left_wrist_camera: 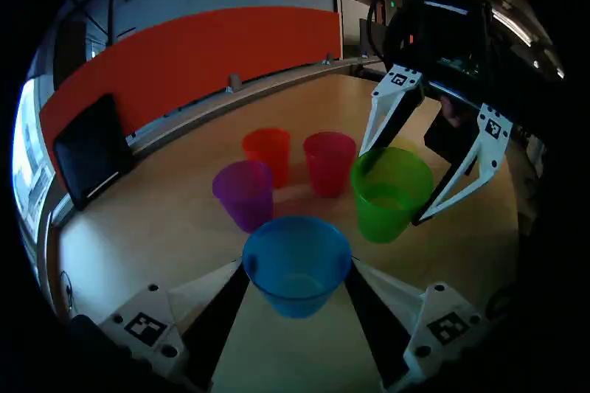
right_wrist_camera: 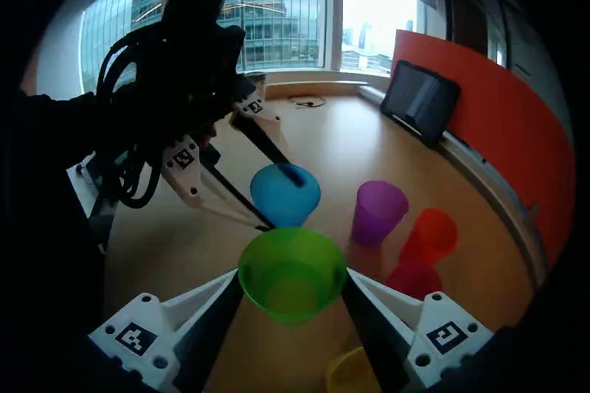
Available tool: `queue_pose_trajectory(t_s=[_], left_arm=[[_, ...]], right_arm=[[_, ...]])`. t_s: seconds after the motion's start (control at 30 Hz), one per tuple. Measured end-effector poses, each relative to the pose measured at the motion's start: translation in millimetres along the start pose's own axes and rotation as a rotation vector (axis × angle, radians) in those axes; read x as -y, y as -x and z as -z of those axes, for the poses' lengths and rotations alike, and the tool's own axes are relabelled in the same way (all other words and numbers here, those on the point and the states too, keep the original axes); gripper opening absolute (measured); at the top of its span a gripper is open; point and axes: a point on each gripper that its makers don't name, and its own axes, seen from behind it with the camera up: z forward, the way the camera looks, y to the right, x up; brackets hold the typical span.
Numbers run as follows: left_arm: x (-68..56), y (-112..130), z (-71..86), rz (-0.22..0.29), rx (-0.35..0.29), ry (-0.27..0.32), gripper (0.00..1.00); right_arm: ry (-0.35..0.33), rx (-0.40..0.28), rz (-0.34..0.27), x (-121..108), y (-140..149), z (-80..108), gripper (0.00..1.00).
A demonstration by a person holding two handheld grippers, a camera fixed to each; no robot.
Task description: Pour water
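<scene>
Nearest me, my left gripper (left_wrist_camera: 297,266) was clamped on the blue cup (left_wrist_camera: 297,282), which sat upright over the wooden table (left_wrist_camera: 147,231). Just past it, my right gripper (right_wrist_camera: 293,275) squeezed the green cup (right_wrist_camera: 293,286) from both sides. Beyond stood the purple cup (left_wrist_camera: 245,194), then the red cup (left_wrist_camera: 330,162) and orange cup (left_wrist_camera: 267,153), close together.

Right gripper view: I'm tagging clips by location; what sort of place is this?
Probably a city office: large windows facing glass towers, a long light wooden table, and a dark flat screen against an orange wall.
</scene>
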Motion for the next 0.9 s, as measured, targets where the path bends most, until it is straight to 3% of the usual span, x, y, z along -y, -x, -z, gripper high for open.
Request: queue_pose_trajectory(t_s=[0.5,0.9], left_arm=[[3.3,14,-13.7,0.033,0.01,0.012,0.87],[4.0,24,-15.7,0.038,0.028,0.013,0.86]], right_arm=[[0.004,0.026,-0.016,-5,13,-9.8,0.91],[0.011,0.033,-0.021,-8,19,-15.7,0.91]])
